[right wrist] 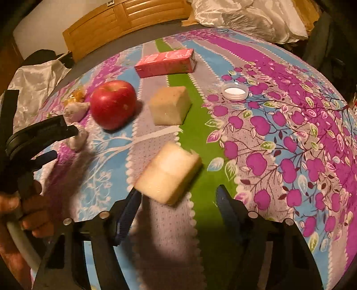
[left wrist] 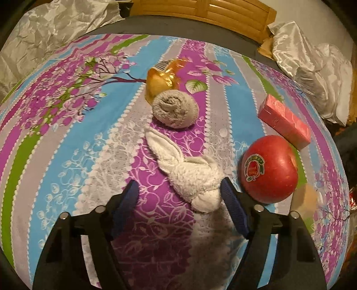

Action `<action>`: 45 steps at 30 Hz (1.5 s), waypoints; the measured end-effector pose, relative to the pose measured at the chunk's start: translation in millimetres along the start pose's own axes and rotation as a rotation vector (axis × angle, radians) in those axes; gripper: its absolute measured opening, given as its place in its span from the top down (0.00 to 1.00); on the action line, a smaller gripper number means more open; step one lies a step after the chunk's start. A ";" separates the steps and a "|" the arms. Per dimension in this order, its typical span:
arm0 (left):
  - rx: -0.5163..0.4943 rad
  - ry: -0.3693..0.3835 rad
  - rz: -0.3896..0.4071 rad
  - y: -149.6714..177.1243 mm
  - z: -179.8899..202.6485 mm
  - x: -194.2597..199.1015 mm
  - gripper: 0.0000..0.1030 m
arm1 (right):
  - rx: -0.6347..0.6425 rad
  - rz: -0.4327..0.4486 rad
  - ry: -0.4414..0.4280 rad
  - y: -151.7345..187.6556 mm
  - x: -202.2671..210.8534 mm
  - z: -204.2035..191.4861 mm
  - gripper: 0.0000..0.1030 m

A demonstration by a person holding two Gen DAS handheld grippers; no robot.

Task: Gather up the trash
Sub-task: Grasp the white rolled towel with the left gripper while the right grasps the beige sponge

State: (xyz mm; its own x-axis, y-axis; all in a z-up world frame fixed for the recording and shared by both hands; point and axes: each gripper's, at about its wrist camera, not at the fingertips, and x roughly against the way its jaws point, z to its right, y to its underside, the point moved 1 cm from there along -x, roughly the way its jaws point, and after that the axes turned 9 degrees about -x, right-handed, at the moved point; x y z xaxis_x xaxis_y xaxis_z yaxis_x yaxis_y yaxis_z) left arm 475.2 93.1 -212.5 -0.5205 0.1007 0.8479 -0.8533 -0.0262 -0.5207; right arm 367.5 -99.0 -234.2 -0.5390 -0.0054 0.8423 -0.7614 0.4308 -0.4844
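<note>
My left gripper [left wrist: 179,189] is open over the flowered cloth, its right finger touching the knotted end of a white twisted cloth [left wrist: 189,174]. A grey rolled cloth [left wrist: 175,110] and a crumpled golden wrapper [left wrist: 164,78] lie beyond it. My right gripper [right wrist: 178,193] is open, and a pale wrapped block [right wrist: 169,174] lies blurred just ahead of the fingers, touching the left one. A second beige block [right wrist: 170,104] and a white plastic lid [right wrist: 235,91] lie further out. The left gripper also shows in the right wrist view [right wrist: 64,138], at the white cloth.
A red apple [left wrist: 270,169] sits right of the left gripper, also seen in the right wrist view [right wrist: 113,103]. A pink carton [left wrist: 284,120] lies behind it. Crumpled white plastic bags [left wrist: 312,71] and a wooden chair back [left wrist: 200,11] border the table's far side.
</note>
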 end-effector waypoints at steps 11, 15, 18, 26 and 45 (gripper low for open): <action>0.043 0.012 0.102 29.8 -3.8 48.4 0.74 | -0.048 -0.033 -0.216 2.6 23.4 31.2 0.68; 0.071 0.025 0.094 53.5 -10.4 71.2 0.74 | -0.057 -0.043 -0.241 8.7 42.8 46.2 0.68; 0.058 0.002 0.091 70.2 -9.3 85.7 0.74 | -0.045 -0.046 -0.258 15.4 58.1 52.2 0.68; -0.033 -0.078 0.108 105.9 15.2 131.8 0.74 | 0.018 -0.007 -0.288 34.5 106.7 61.5 0.68; -0.293 -0.026 0.300 119.4 152.2 231.2 0.88 | 0.000 0.207 -0.278 36.1 227.8 145.3 0.68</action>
State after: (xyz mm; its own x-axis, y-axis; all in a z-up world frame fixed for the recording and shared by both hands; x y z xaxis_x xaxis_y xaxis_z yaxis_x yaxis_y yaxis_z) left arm 248.4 -38.2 -63.5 -0.7484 0.1066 0.6546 -0.6209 0.2341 -0.7481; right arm 164.8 -215.8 -94.2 -0.7598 -0.1633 0.6293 -0.6255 0.4481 -0.6388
